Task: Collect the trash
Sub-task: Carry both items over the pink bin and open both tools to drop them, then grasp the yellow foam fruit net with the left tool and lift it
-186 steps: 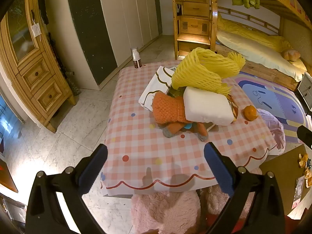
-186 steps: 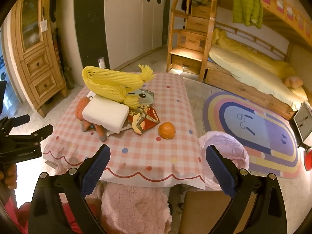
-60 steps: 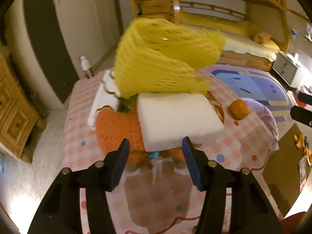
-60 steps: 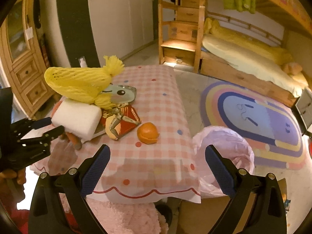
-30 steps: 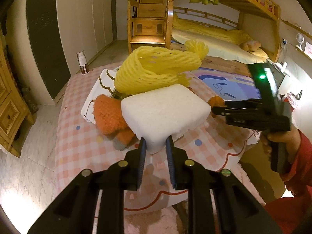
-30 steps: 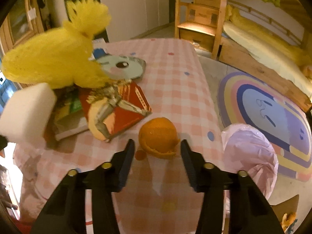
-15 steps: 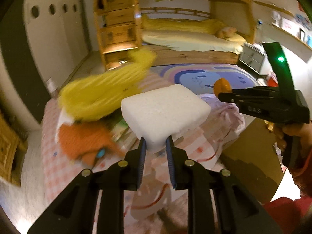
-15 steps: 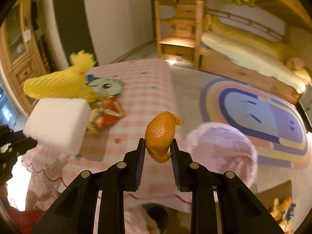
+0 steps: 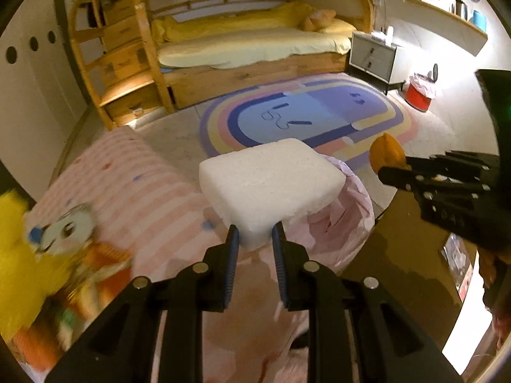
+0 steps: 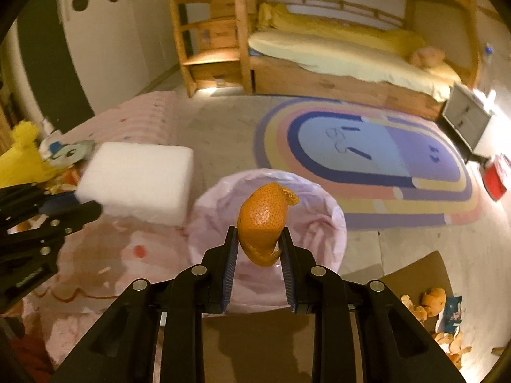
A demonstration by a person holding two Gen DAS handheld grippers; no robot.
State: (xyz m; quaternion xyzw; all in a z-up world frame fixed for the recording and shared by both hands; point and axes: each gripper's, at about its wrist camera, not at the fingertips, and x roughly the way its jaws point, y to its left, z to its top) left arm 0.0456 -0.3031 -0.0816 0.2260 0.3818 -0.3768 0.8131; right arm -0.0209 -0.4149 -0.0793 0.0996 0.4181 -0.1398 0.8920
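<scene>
Over pink bag point(image 10: 319, 223), right tool point(image 10: 258, 249) pinches orange peel point(image 10: 262, 223); left tool point(image 9: 252, 239) grips foam block point(image 9: 271, 185), both angled downward.

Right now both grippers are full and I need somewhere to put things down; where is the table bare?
Bare checked cloth runs along the far stretch of the table, toward the bunk stairs. The near left end is crowded: yellow foam net, cartoon card, snack packet.
</scene>
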